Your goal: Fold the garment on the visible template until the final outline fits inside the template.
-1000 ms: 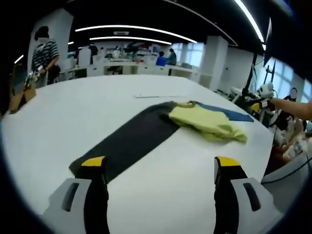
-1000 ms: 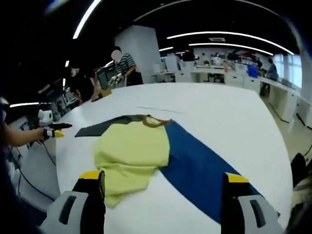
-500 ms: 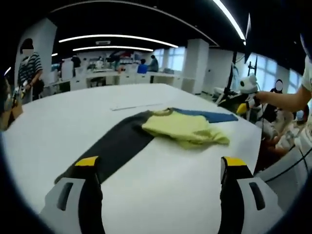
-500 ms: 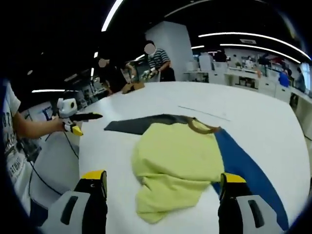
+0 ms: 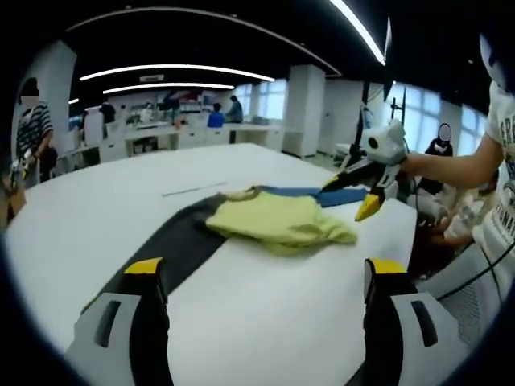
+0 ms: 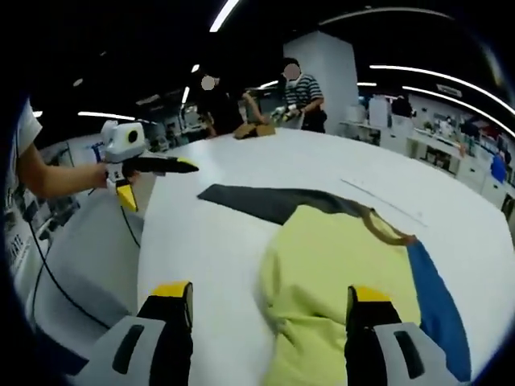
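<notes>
Garment: yellow-green, bunched on white table over dark grey and blue template. Right gripper jaws wide apart, empty; cloth lies between and just beyond jaw tips. Left gripper spread wide, empty, above bare table; garment farther ahead, grey strip reaching toward left jaw. People at far desks.

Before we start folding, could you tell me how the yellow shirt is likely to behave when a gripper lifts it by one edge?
The yellow shirt lies rumpled and creased, so it will probably droop limply. It looks thin, likely light. On the smooth white table, it may slide.
</notes>
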`<state>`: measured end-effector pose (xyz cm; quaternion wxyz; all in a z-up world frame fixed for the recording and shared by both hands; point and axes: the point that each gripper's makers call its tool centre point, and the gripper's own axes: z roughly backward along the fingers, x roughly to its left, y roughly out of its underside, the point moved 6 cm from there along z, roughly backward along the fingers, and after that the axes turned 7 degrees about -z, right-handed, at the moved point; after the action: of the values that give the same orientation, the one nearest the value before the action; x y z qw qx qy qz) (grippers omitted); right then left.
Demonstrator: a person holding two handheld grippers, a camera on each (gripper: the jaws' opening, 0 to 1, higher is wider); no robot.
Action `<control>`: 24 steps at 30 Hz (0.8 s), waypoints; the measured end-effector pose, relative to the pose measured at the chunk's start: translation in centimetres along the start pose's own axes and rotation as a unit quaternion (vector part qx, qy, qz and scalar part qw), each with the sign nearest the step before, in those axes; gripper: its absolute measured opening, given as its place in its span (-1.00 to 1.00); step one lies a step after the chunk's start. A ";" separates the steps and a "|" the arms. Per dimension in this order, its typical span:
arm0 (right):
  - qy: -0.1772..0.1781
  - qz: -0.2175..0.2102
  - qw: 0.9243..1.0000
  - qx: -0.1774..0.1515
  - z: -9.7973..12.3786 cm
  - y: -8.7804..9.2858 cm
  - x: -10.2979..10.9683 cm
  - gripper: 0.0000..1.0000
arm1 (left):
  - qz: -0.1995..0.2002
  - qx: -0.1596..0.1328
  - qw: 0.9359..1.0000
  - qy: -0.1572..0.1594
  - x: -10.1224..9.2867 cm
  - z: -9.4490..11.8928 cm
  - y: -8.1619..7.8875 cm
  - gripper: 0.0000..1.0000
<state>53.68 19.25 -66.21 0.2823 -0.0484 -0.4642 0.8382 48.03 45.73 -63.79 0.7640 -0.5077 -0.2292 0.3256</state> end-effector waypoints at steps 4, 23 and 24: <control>-0.012 0.006 1.000 0.008 -1.4 -0.1 0.9 0.30 | 0.001 -0.005 1.000 0.003 -0.5 0.2 -0.1 0.96; 0.028 0.042 0.996 0.076 -7.3 1.3 1.1 -0.46 | -0.009 0.025 1.000 0.016 -3.5 0.5 1.8 0.85; 0.036 0.046 0.995 0.086 -7.5 1.5 0.9 -0.49 | -0.010 0.025 1.000 0.015 -3.6 0.5 1.8 0.86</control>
<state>54.87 24.75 -71.49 0.2629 -0.0759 -0.3775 0.8847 44.76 43.95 -65.30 0.7829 -0.4914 -0.2146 0.3157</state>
